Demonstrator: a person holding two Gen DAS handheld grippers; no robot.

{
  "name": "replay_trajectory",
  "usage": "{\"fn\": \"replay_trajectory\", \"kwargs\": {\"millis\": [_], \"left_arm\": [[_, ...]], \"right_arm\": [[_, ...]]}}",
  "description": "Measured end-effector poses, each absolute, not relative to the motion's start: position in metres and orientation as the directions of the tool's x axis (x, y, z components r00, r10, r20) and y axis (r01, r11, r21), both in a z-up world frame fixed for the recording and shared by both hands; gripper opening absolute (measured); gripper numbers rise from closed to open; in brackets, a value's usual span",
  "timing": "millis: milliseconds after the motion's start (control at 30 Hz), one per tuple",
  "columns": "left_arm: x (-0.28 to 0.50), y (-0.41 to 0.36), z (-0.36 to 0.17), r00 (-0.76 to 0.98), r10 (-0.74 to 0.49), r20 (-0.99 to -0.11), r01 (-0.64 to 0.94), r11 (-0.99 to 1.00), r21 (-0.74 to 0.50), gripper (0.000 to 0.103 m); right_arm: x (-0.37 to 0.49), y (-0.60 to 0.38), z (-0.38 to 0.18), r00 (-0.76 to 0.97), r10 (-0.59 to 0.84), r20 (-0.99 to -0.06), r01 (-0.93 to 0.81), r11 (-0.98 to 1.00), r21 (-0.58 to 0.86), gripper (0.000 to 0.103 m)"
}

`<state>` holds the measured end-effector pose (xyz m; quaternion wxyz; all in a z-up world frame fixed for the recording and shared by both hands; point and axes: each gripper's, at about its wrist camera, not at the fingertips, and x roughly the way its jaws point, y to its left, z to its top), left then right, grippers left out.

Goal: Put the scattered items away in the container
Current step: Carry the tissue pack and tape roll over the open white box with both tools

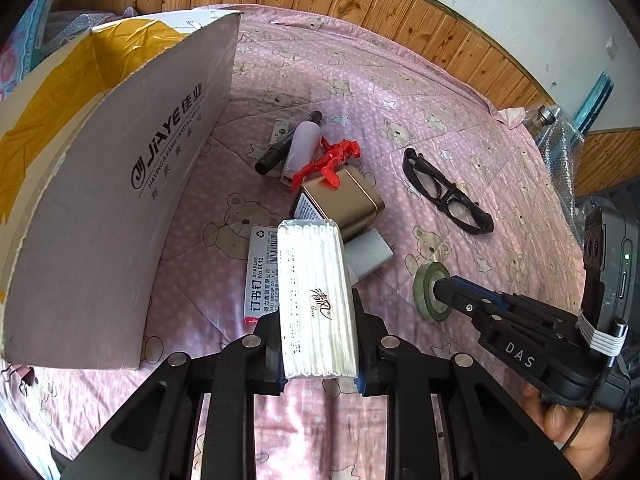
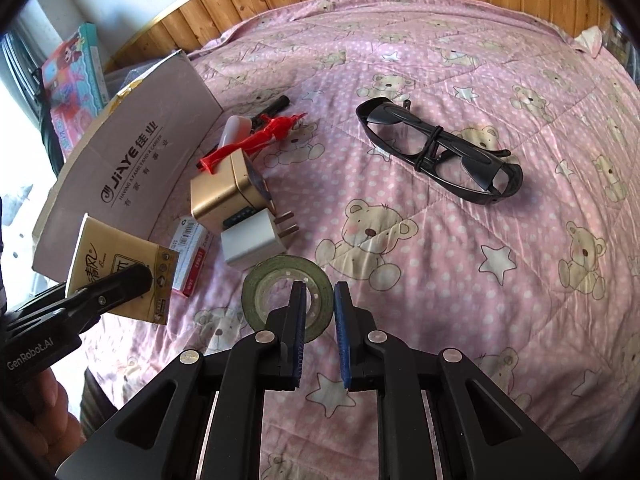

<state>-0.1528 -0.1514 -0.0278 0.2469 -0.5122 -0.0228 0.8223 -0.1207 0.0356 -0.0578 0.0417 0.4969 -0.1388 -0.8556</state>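
My left gripper (image 1: 320,354) is shut on a white tissue pack (image 1: 316,300), held above the pink bed cover next to the open cardboard box (image 1: 100,200). In the right wrist view the pack (image 2: 120,272) shows at the left, in front of the box (image 2: 132,152). My right gripper (image 2: 320,320) is shut on the wall of a green tape roll (image 2: 264,280), one finger inside its hole and one outside. From the left wrist view the roll (image 1: 424,292) looks tilted up on its edge.
Beside the box lies a heap: gold tin (image 1: 344,204), red toy figure (image 1: 328,160), black marker (image 1: 280,148), white bottle (image 1: 302,148), staples box (image 1: 260,272), white charger (image 2: 252,244). Black glasses (image 2: 436,152) lie apart to the right. Wooden panelling rims the bed.
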Motion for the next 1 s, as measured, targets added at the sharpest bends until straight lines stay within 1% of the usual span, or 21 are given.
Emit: {"fn": "replay_trajectory", "kwargs": {"millis": [267,533,1000], "left_arm": [[-0.135,-0.164,-0.011,-0.382,0.437,-0.814,-0.384,-0.877,-0.291,0.024],[-0.123,-0.174,0.009,-0.427,0.413,-0.804,-0.373,-0.891,-0.259,0.024],[-0.112,-0.198,0.047,-0.502,0.429,-0.751,-0.371,-0.891,-0.261,0.024]], "right_arm": [[-0.106,0.022,-0.046,-0.513,-0.225,-0.828,-0.051,-0.955,0.291,0.014],[-0.096,0.006,-0.034,-0.522,-0.243,-0.818,-0.02,-0.955,0.296,0.014],[-0.087,-0.026,0.001,-0.555,-0.262,-0.79,0.041,-0.957,0.288,0.014]]}}
